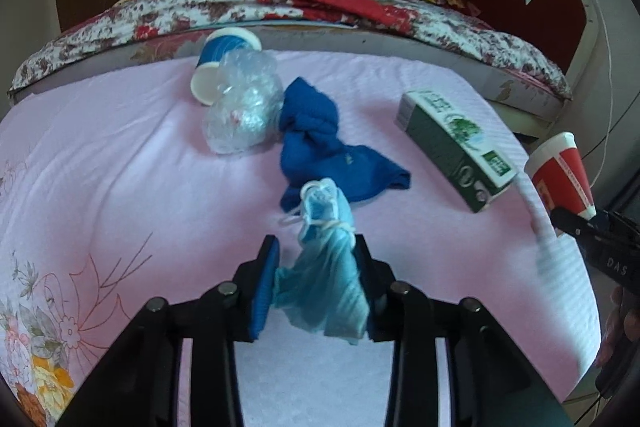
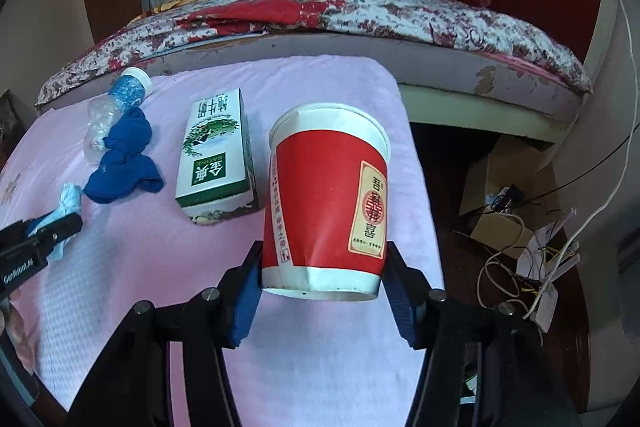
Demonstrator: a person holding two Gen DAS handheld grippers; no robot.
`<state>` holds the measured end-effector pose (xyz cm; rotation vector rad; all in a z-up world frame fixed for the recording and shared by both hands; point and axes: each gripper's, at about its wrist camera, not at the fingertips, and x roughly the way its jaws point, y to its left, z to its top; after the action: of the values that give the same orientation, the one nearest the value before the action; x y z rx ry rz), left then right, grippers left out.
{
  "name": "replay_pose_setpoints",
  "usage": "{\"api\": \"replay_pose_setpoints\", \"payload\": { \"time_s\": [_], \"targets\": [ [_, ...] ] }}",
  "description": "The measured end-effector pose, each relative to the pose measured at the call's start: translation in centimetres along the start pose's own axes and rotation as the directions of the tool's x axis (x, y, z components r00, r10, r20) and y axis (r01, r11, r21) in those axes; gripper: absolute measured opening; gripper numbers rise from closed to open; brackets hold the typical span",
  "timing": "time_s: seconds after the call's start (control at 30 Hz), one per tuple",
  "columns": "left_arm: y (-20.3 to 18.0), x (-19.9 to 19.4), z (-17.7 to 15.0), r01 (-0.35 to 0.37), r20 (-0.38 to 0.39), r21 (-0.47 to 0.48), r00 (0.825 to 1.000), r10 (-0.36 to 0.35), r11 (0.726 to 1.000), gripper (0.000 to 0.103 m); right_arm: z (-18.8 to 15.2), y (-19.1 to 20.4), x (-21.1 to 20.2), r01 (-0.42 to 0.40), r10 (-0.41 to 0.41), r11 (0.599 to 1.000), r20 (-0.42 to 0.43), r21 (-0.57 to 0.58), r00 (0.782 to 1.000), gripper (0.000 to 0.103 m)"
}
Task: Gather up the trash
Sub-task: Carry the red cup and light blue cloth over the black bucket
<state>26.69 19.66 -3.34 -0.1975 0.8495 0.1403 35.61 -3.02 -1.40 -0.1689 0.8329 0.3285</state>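
We see the right gripper (image 2: 320, 269) clamped on a red paper cup (image 2: 326, 203) near its base, both blue pads pressed against the wall. The cup's long axis runs near to far, tilted, with the open white-rimmed mouth pointing away and up. It is red with white bands at rim and base and a cream label with red characters; the wall is creased low down. It sits over the right edge of the pink cloth (image 2: 340, 347), beyond which the floor drops away to cardboard and tangled cables (image 2: 520, 251).

The left gripper (image 1: 316, 279) has a crumpled light blue face mask (image 1: 326, 267) between its jaws; the mask lies against the right finger, but we cannot tell whether the left pad presses it. Its long axis runs near to far, the white ear loops bunched at the far end.

Beyond the mask lie a knotted blue cloth (image 1: 316, 143), a crushed clear plastic bottle (image 1: 244, 107) touching it on the left, and a tipped blue paper cup (image 1: 222, 61) at the far edge. A green and white milk carton (image 1: 456, 147) lies to the right, angled near-right to far-left. The near-left cloth is open.
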Motion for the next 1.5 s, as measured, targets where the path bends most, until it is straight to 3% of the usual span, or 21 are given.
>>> {"api": "replay_pose_setpoints", "payload": {
  "time_s": [0.37,0.53,0.57,0.73,0.8,0.93,1.3,1.5],
  "targets": [
    [-2.9,-3.2,-0.7,0.047,0.058,0.077,0.997,-0.052,0.996,0.036,-3.3,-0.8,-7.0,-0.002,0.004,1.0,0.088,-0.026,0.996,0.058],
    [-4.3,-4.6,-1.7,0.073,0.072,0.104,0.994,-0.081,0.992,0.029,-5.4,-2.0,-10.3,0.007,-0.003,1.0,0.116,-0.026,0.993,0.058],
    [-4.7,-4.8,-1.9,0.078,0.072,0.113,0.994,-0.087,0.99,0.024,-5.7,-2.2,-10.7,0.007,-0.005,1.0,0.12,-0.023,0.993,0.058],
    [-6.8,-5.7,-2.9,0.097,0.089,0.153,0.99,-0.111,0.984,0.023,-8.0,-4.0,-13.0,0.016,-0.016,1.0,0.128,-0.001,0.992,0.058],
    [-7.1,-5.9,-3.2,0.091,0.102,0.152,0.989,-0.108,0.984,0.022,-8.6,-4.6,-13.6,0.022,-0.022,1.0,0.129,0.005,0.991,0.058],
    [-6.1,-6.0,-3.3,0.146,0.11,0.108,0.981,-0.158,0.983,0.02,-9.3,-5.7,-14.1,0.025,-0.028,0.999,0.13,0.022,0.991,0.058],
    [-9.2,-9.0,-5.6,0.232,0.15,0.233,0.951,-0.271,0.944,0.02,-12.3,-7.9,-15.4,0.07,-0.073,0.997,0.109,0.039,0.991,0.058],
    [-12.3,-9.9,-8.2,0.269,0.11,0.302,0.943,-0.314,0.915,0.02,-14.7,-10.0,-16.8,0.098,-0.102,0.994,0.091,0.056,0.991,0.058]
  ]
}}
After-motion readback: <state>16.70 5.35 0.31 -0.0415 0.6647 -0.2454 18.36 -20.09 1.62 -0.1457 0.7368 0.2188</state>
